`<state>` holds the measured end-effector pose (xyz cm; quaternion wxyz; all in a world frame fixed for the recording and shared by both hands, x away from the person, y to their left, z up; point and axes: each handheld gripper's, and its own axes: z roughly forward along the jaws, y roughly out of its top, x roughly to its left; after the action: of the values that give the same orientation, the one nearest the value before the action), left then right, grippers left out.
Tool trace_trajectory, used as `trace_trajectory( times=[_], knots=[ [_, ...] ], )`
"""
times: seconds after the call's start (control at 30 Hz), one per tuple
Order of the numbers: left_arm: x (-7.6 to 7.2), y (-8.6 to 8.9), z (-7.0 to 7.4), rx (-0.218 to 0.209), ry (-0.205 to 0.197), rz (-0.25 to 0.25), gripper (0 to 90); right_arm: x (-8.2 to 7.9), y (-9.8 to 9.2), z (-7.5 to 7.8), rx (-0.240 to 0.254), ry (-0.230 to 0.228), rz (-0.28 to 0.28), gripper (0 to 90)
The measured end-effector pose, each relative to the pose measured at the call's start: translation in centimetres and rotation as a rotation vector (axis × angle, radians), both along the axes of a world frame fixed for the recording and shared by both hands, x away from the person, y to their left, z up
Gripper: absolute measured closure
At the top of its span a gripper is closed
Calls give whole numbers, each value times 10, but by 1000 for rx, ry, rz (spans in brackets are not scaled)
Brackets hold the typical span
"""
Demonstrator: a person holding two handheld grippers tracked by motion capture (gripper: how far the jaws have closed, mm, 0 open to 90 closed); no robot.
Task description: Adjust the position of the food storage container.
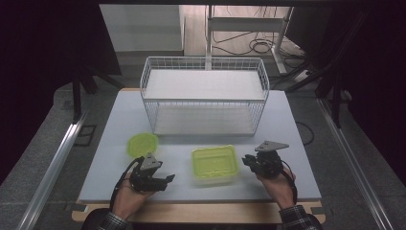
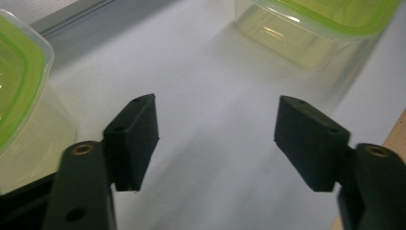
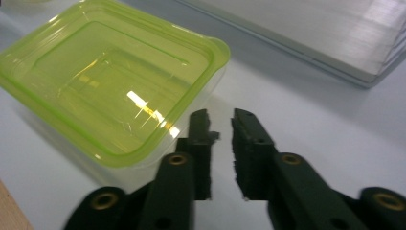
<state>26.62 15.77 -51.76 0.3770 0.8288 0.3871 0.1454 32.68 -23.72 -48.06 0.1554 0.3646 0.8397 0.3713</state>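
A: Two grippers over the table (image 1: pixel 115 120) from above. Left gripper (image 1: pixel 166 178) near-left, right gripper (image 1: pixel 245 160) near-right, rectangular container (image 1: pixel 215 164) between them, green lid on.

B: Anything else on the table?

A: Round container (image 1: pixel 142 144), green lid, left of the rectangular one and a bit farther off. Wire basket (image 1: pixel 203 96) at the far side, white shelf inside.

B: Left gripper view?

A: Left gripper (image 2: pixel 216 139) jaws wide apart, bare table between them, nothing held. Round container (image 2: pixel 21 91) at the left edge, rectangular container (image 2: pixel 306 28) far right. Touching neither.

B: Right gripper view?

A: Right gripper (image 3: pixel 221 143) jaws parted by a narrow gap, nothing in it. Rectangular container (image 3: pixel 110 81) just beside the left jaw, its near corner close to that jaw; contact I can't tell. Basket's bottom edge runs across the far right.
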Motion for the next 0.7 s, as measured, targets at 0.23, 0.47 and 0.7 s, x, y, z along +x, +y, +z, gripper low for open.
trace_trajectory(
  times=[0.23, 0.47, 0.7],
  knots=[
    [-6, 0, 1, -22, 4, 3, 98, -8, -11, -2, 4, -39, -15, 371],
    [-14, -3, -2, -17, -25, -31, 42, -13, -19, -12, 48, -6, -2, 187],
    [-14, -3, -3, 6, -60, -35, 27, -11, -19, -17, 93, 27, 18, 87]
  ],
)
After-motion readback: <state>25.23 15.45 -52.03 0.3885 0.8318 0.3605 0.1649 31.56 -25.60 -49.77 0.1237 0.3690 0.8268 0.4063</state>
